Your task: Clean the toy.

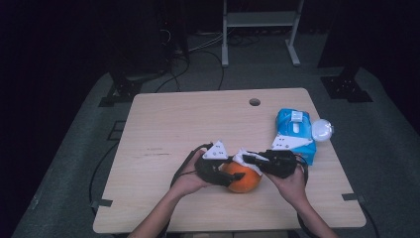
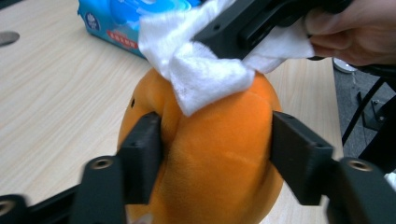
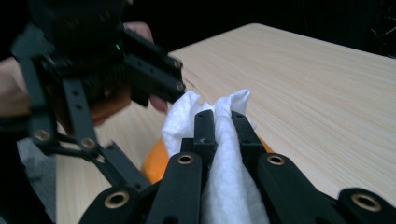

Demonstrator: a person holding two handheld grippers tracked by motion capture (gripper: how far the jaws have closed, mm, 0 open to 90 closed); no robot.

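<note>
Wipe (image 2: 205, 74) pressed on top of the orange plush ball (image 2: 219, 154).
We see the right gripper (image 3: 223, 122) clamped tight on the white wipe, the left gripper (image 2: 215, 149) squeezing the ball's sides, near the table's (image 1: 163, 129) front edge, with the blue wipe pack (image 1: 296, 131) just beyond.

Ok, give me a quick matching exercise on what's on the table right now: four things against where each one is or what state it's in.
Things:
1. orange plush toy
2. white wipe
3. blue wipes pack
4. round hole

Places or states:
A. near the table's far edge
B. pinched in the right gripper
C. at the right side of the table
D. between the left gripper's jaws

Pairs: 1-D, 2-B, 3-C, 4-A
</note>
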